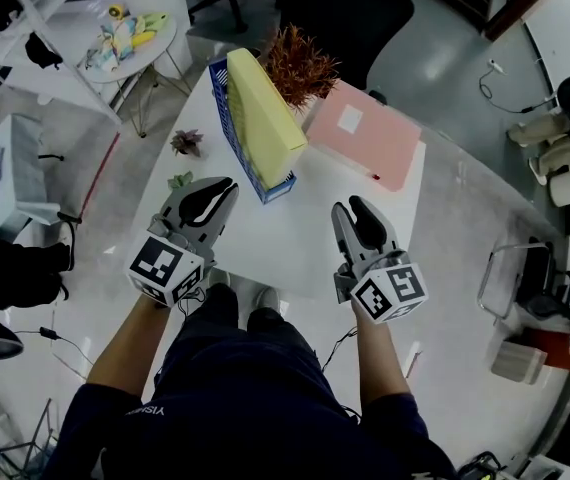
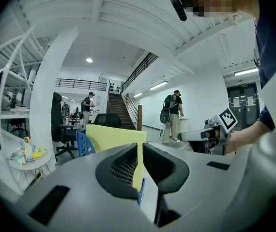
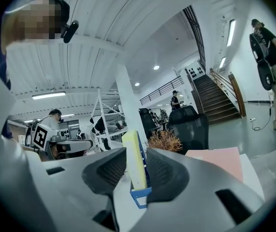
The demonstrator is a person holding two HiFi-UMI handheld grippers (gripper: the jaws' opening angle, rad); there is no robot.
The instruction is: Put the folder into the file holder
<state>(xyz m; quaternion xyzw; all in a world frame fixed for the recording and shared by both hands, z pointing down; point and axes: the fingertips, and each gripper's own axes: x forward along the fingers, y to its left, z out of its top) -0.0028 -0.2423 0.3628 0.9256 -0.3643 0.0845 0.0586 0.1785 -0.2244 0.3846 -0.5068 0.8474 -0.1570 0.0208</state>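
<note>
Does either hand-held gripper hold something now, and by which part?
Nothing is held: the left hand-held gripper and the right hand-held gripper are empty, apart from the folder.

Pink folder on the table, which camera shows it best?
Head view: nearly the whole pink folder shows, flat beside the plant. The right gripper view shows only a foreshortened part; the left gripper view shows none of it.

An open-plan office is shown. Beyond the left claw (image 2: 139, 151), a swivel chair (image 2: 60, 124) and a staircase (image 2: 118, 112) are seen in a large white hall. Beyond the right claw (image 3: 135, 154), shelving racks (image 3: 99, 122) and a desk chair (image 3: 189, 122) are seen. Ahead of both claws, a pink folder (image 1: 365, 133) and a file holder (image 1: 223, 108) are kept on a white surface (image 1: 295, 238).
</note>
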